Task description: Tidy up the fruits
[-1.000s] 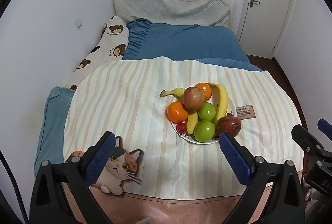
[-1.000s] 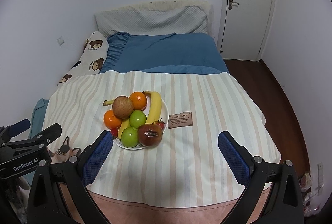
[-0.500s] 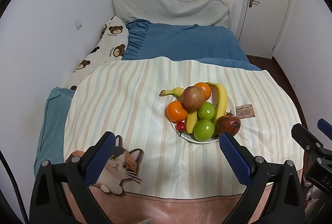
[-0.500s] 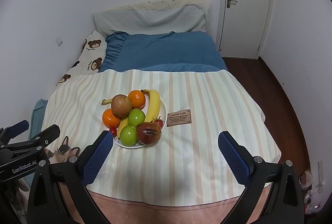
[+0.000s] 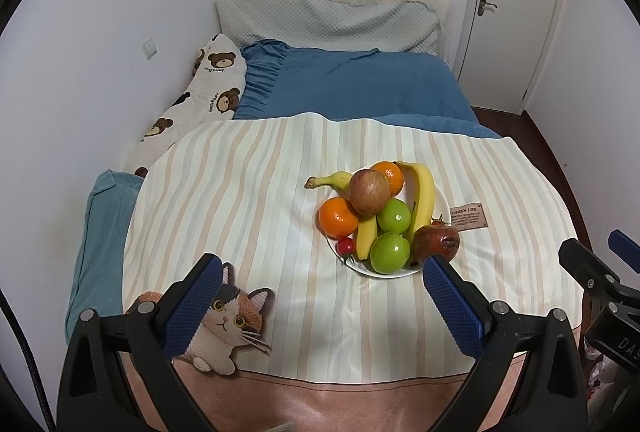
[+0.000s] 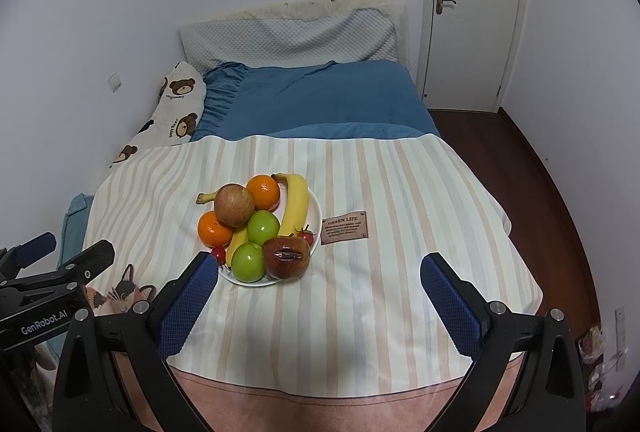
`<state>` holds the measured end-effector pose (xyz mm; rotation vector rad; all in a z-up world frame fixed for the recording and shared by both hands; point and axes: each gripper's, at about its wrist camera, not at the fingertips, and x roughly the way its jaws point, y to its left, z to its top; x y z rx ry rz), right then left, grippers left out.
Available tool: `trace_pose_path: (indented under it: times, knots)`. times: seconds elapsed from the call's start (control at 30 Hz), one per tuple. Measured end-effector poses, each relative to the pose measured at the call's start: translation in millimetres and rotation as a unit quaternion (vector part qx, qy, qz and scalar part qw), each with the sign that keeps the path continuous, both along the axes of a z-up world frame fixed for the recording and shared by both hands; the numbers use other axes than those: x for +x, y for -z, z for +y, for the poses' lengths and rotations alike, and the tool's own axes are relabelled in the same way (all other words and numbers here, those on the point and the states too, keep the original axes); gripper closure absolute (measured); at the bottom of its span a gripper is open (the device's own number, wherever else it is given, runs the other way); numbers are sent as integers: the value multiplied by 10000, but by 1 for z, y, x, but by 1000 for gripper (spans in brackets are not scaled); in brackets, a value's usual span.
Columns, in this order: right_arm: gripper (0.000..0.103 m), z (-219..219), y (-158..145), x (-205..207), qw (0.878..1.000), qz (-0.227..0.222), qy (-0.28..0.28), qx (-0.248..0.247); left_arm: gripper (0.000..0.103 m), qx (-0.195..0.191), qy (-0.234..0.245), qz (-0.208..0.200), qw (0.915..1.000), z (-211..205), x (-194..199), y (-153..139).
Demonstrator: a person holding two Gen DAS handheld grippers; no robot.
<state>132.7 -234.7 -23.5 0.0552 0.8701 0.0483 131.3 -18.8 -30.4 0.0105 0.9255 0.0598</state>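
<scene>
A white plate (image 5: 440, 193) (image 6: 315, 208) piled with fruit sits on a striped cloth: a brown apple (image 5: 369, 191) (image 6: 234, 205) on top, two oranges (image 5: 338, 218), two green apples (image 5: 390, 253) (image 6: 249, 262), two bananas (image 5: 424, 191), a dark pomegranate (image 5: 436, 242) (image 6: 286, 257) and small red fruits (image 5: 346, 244). My left gripper (image 5: 320, 274) is open and empty, near the cloth's front, left of the plate. My right gripper (image 6: 318, 272) is open and empty, just in front of the plate.
The striped cloth (image 5: 248, 199) with a cat print (image 5: 228, 324) and a brown label (image 6: 344, 227) covers a table at the foot of a blue bed (image 5: 348, 87). A teddy-bear pillow (image 5: 200, 99) lies left. A white door (image 6: 472, 11) stands at back right.
Both views have shifted only slightly; the right gripper has edged a little nearer the plate. The fruit has not moved and both grippers stay open.
</scene>
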Motion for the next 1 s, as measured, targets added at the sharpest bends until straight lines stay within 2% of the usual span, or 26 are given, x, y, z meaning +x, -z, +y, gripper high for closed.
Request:
trace_pose_path:
  times: [1.0]
  knots:
    - [0,-1,-7,-4,10000,5,32,-5,0,89,-9,-40,10000,1,-3,-4]
